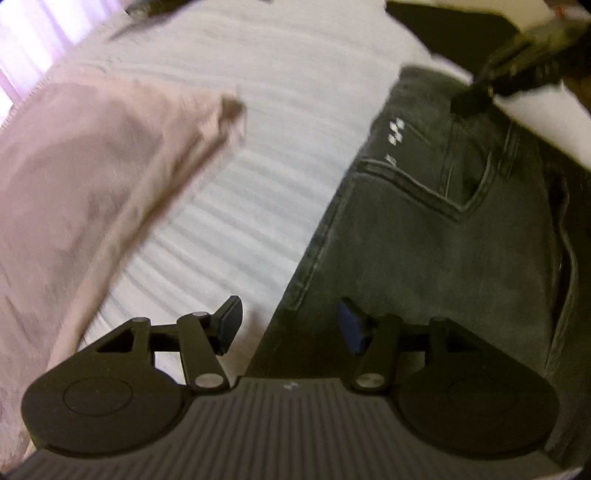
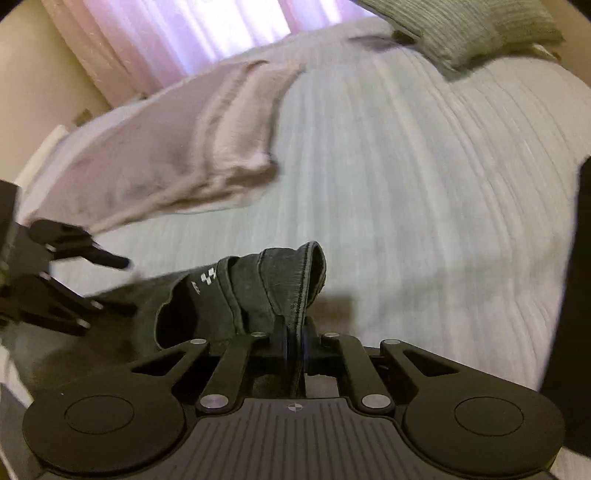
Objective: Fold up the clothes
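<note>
**Jeans pinched at one corner, far edge still free**

Right gripper (image 2: 294,345) has its jaws pressed together on a fold of the jeans (image 2: 236,291), at the waistband end, which rises in a bunched ridge just ahead of the pads. Left gripper (image 1: 288,325) hangs about half open with nothing between its fingers; it straddles the jeans' side edge, one finger over denim, the other over the bedspread (image 1: 280,122). From the left gripper the jeans run away up and to the right, long axis slanting toward the right gripper (image 1: 476,99) at the far corner. So the left hand is the nearer one to the free edge, and the fold probably depends on it closing there.

Beyond, well apart across bare bedspread, lies a pink garment (image 2: 177,162); a green pillow (image 2: 465,29) sits at the far end. No containers are in view.
</note>
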